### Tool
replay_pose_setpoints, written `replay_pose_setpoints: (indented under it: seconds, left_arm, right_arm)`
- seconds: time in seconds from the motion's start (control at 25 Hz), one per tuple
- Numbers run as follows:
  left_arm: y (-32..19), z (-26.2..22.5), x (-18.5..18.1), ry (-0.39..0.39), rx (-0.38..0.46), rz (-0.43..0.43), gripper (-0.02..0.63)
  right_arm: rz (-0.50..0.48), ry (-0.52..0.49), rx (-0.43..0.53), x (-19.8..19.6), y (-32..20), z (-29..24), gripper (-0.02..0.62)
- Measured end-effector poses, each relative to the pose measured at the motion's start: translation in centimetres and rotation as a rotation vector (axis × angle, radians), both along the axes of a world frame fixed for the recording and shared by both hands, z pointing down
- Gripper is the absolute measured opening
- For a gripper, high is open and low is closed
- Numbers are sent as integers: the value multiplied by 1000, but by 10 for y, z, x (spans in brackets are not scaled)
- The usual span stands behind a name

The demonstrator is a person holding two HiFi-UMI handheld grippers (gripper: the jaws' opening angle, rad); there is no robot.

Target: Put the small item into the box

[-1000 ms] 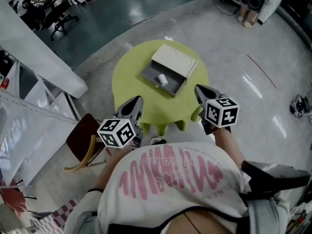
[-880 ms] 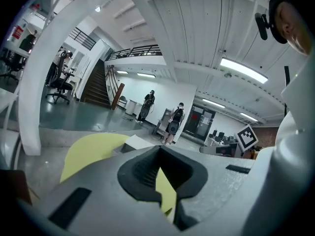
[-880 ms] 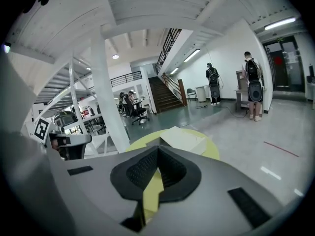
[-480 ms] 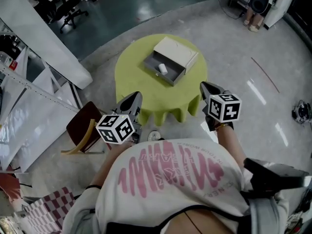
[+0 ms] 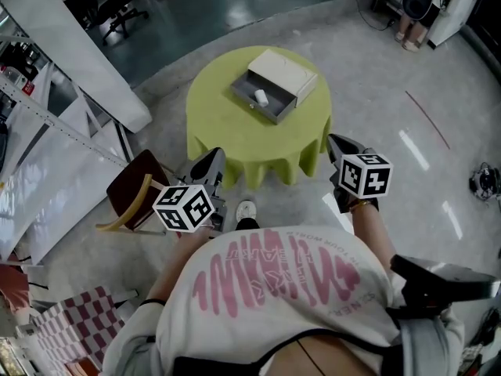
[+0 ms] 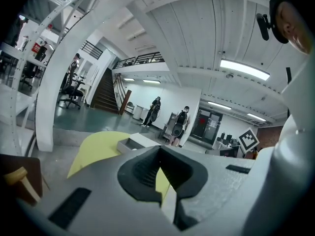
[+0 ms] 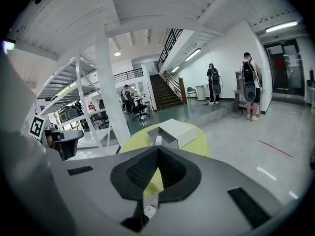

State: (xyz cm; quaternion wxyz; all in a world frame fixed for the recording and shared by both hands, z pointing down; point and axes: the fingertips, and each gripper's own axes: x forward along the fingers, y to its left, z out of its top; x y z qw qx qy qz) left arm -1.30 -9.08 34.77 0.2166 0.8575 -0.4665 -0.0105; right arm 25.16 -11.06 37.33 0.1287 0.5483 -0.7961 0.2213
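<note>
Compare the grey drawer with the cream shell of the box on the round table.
The grey drawer is dark, the cream shell pale. The drawer is open-topped and holds a small white item; the shell's top is closed and bare. The drawer juts out toward the table's middle, while the shell lies nearer its far edge. Both are rectangular and rest flat on the yellow-green table.

The left hand-held gripper [image 5: 212, 157] and the right hand-held gripper [image 5: 338, 142] have drawn back off the desk's [image 5: 227, 124] near edge and now hang over the floor [image 5: 376, 92].
</note>
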Motion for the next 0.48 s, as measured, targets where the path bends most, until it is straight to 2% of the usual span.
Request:
replay_pose_setpoints:
  seconds: [0.48]
  left_arm:
    - [37, 10, 8, 20, -13, 2, 6]
  right_arm:
    - [-2, 28, -35, 12, 35, 11, 5]
